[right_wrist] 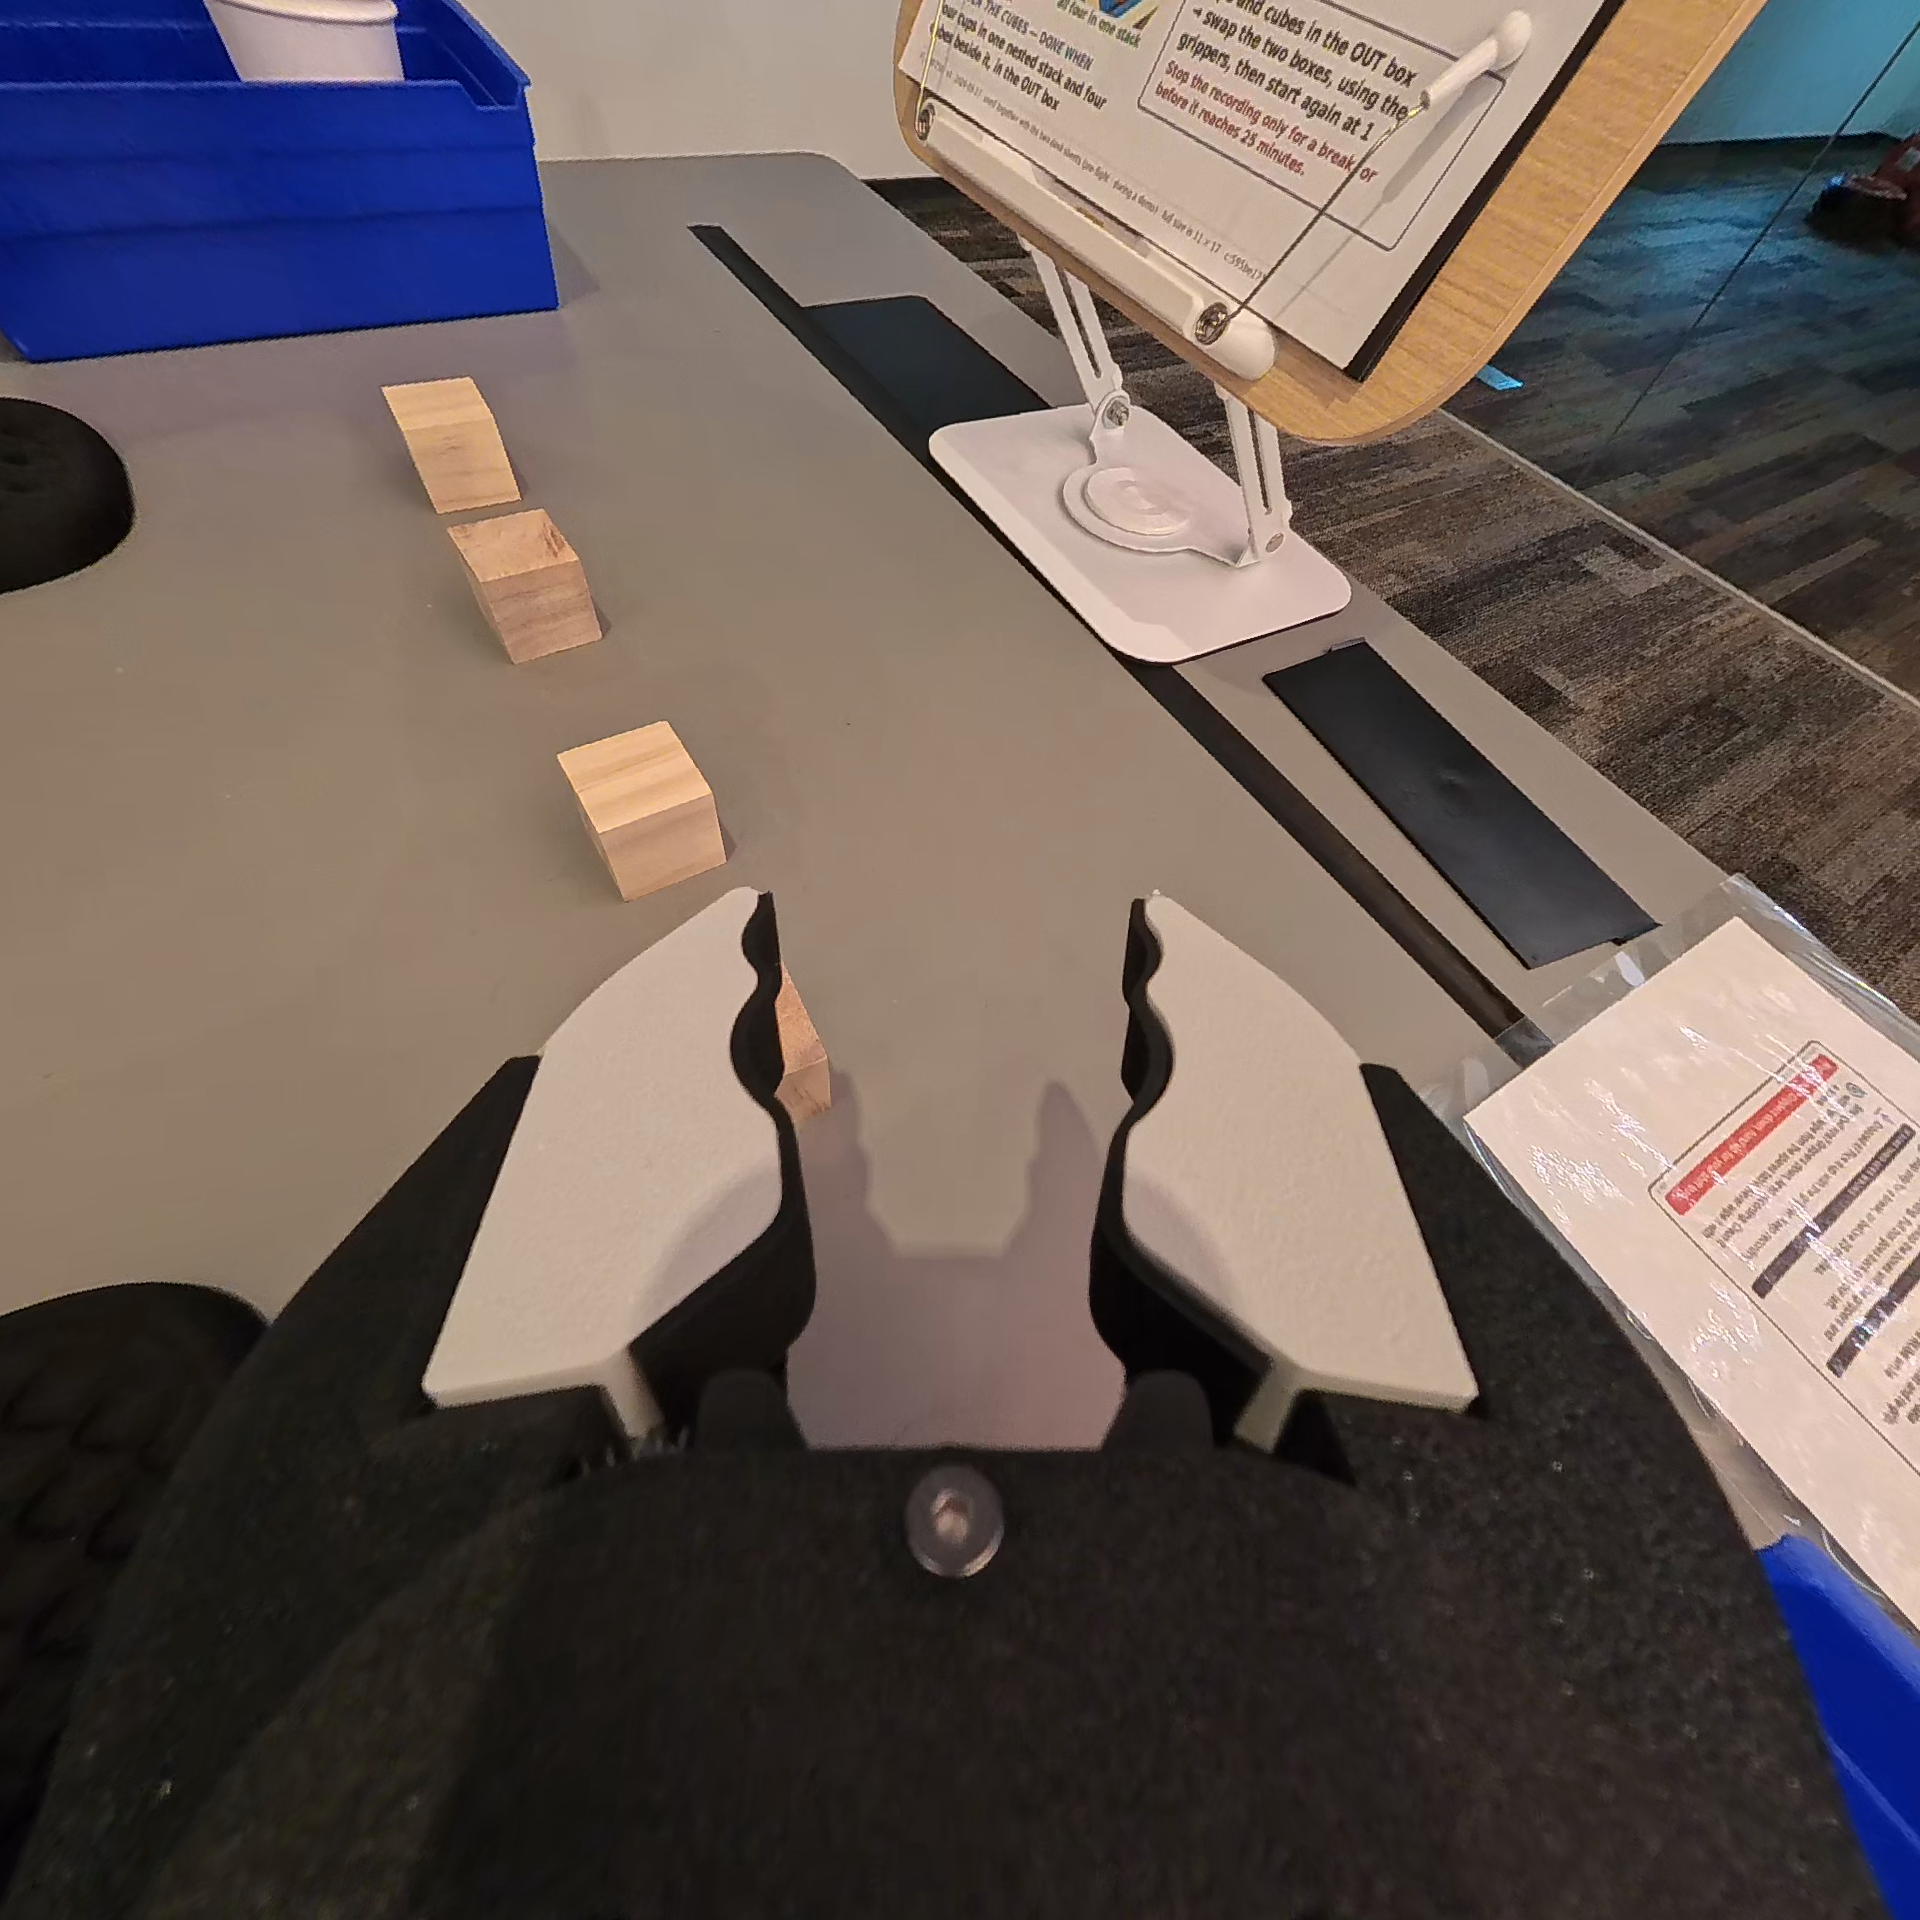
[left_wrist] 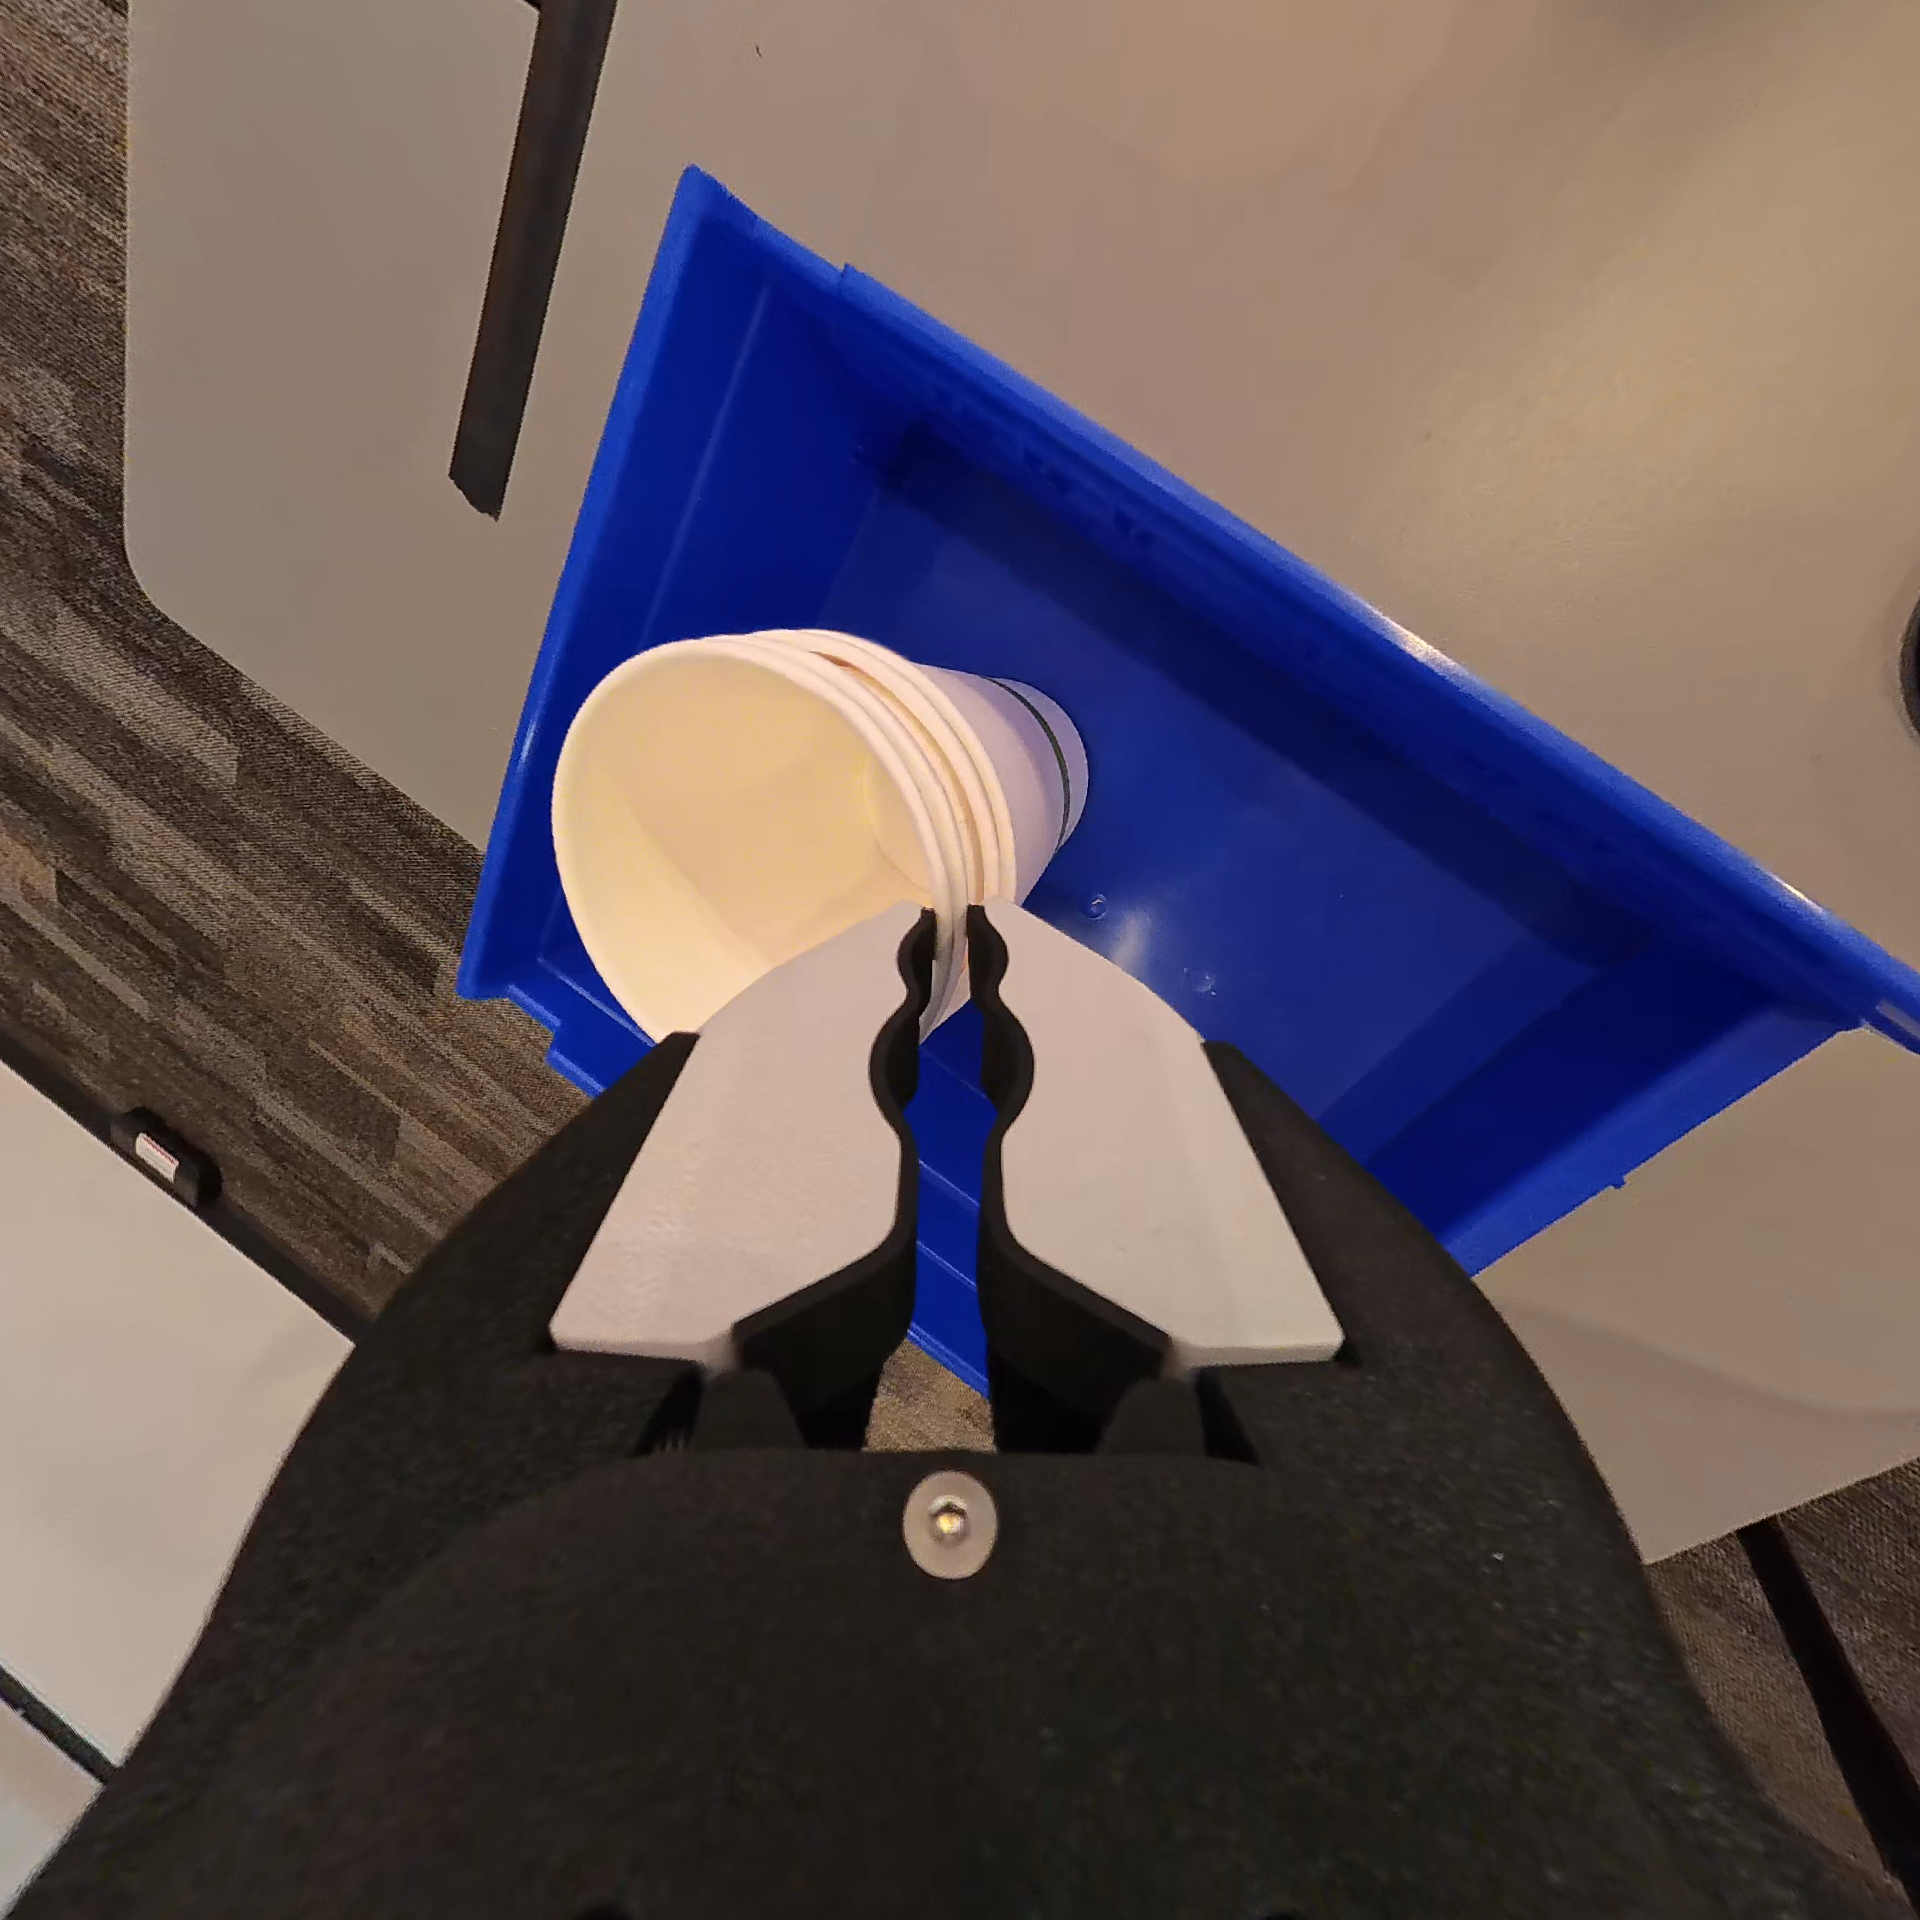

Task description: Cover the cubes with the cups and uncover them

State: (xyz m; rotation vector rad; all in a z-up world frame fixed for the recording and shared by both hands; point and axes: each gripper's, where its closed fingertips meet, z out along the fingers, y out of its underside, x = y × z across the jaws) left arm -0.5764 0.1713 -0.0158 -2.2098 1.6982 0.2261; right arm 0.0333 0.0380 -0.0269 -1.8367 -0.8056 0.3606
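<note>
My left gripper (left_wrist: 948, 914) is pinched narrow on the rims of a nested stack of white paper cups (left_wrist: 790, 821), which hangs tilted on its side with the open mouth turned toward me, over the near end of a blue plastic bin (left_wrist: 1299, 790) that sits on the grey tabletop (left_wrist: 1351, 260). I cannot tell whether the stack touches the bin floor.

My right gripper (right_wrist: 951, 909) is spread wide with nothing between its fingers, low over the tabletop (right_wrist: 260, 831). Four wooden cubes lie in a row running away from me: the nearest cube (right_wrist: 802, 1060) is mostly hidden behind my left finger, the second cube (right_wrist: 642, 805) sits just beyond the fingertip, then the third cube (right_wrist: 528, 582) and the farthest cube (right_wrist: 450, 442) close together. Beyond them stands a blue bin (right_wrist: 260, 197) with a white cup (right_wrist: 307, 42) inside. A document stand (right_wrist: 1143, 520) holding a printed sheet is on the right, and a bagged leaflet (right_wrist: 1714, 1195) lies near my right finger.
</note>
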